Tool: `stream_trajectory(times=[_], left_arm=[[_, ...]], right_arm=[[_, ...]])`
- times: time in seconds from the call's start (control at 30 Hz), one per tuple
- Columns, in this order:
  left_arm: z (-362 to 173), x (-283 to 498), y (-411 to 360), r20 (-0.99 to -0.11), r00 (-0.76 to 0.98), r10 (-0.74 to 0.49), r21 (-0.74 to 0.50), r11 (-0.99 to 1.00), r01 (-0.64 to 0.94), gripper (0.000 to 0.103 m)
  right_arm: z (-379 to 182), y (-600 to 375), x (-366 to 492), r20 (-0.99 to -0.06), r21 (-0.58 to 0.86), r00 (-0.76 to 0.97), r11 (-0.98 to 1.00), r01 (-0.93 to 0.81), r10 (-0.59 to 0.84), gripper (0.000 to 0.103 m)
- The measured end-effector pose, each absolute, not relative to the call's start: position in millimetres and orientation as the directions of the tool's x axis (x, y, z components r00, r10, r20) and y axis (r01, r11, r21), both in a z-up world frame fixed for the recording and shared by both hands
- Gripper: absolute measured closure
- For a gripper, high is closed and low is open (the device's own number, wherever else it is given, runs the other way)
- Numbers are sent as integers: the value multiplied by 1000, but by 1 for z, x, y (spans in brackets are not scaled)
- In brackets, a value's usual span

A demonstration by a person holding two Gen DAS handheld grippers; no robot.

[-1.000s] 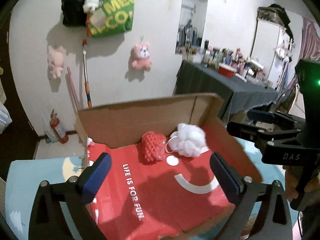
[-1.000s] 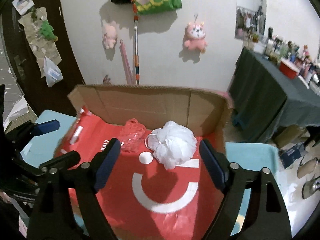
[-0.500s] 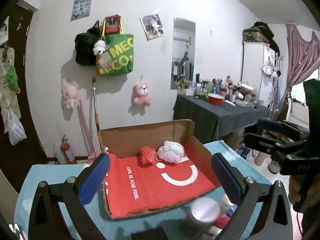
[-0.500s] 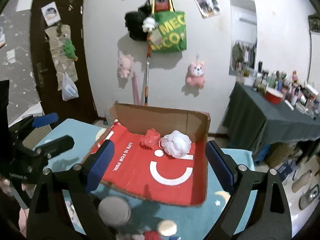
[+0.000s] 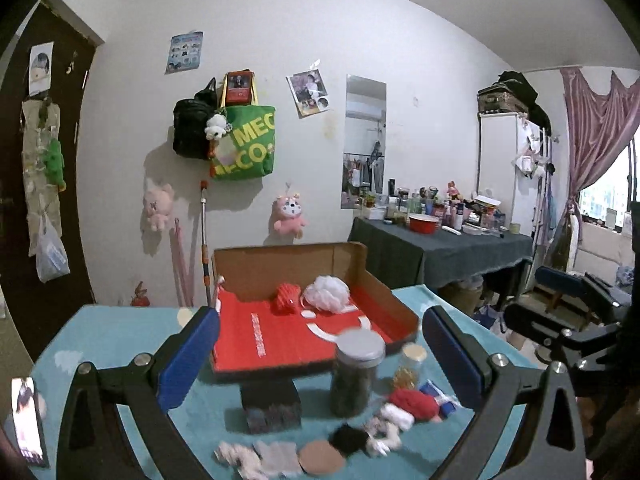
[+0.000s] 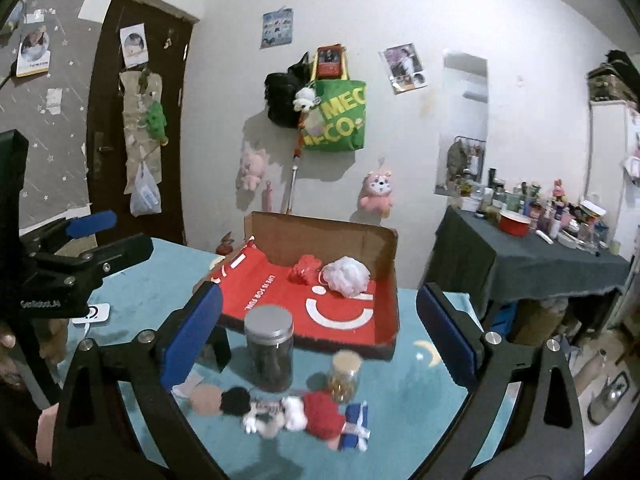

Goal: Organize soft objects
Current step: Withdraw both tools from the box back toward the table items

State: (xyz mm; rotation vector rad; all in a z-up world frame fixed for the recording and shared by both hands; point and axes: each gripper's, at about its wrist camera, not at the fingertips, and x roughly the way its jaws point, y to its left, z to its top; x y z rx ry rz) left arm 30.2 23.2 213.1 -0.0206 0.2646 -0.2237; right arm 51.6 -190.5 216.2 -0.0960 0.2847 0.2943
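Left tool point(image 5: 320, 350): pads spread wide, nothing between them. Right tool point(image 6: 318, 328): jaws opening, already wide, nothing pinched.

Nearest on the teal table point(image 6: 416, 376): a blurred row of soft bits, a tan round pad point(image 5: 321, 457), a black pompom point(image 6: 236, 400), a red pompom point(image 6: 322, 414), a blue-and-white cloth piece point(image 6: 356, 424), plus white tufts.

Just behind the row: a dark jar with grey lid point(image 6: 269, 348), a small cork-topped jar point(image 6: 345, 374) right of it, a dark block point(image 5: 271, 404) left of it.

Beyond them: an open cardboard box point(image 5: 288, 260) with red printed floor. A red mesh pouf point(image 5: 287, 297) and a white bath pouf point(image 5: 327, 294) sit side by side at its back wall.

Far wall: plush toys and a green tote bag point(image 5: 245, 144).
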Motion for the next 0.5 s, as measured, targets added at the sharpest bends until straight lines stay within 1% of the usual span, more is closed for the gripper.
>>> stream_trajectory(times=[0.13,0.27,0.5], left_arm=[[190,15,21,-260,941,-215,-74,976,203,0],[161,8,18,-305,929,-208,-89,978,190,0],[112,12,11,-375,914,-156,-71,988,140,0]], right_arm=[[193,-192,29,-281,-61,932,965,-255,228,4],[169,-188,13,-279,-92,944,974,-208,175,3],[123,-192,7,-310,-68,941,984,-162,134,3]])
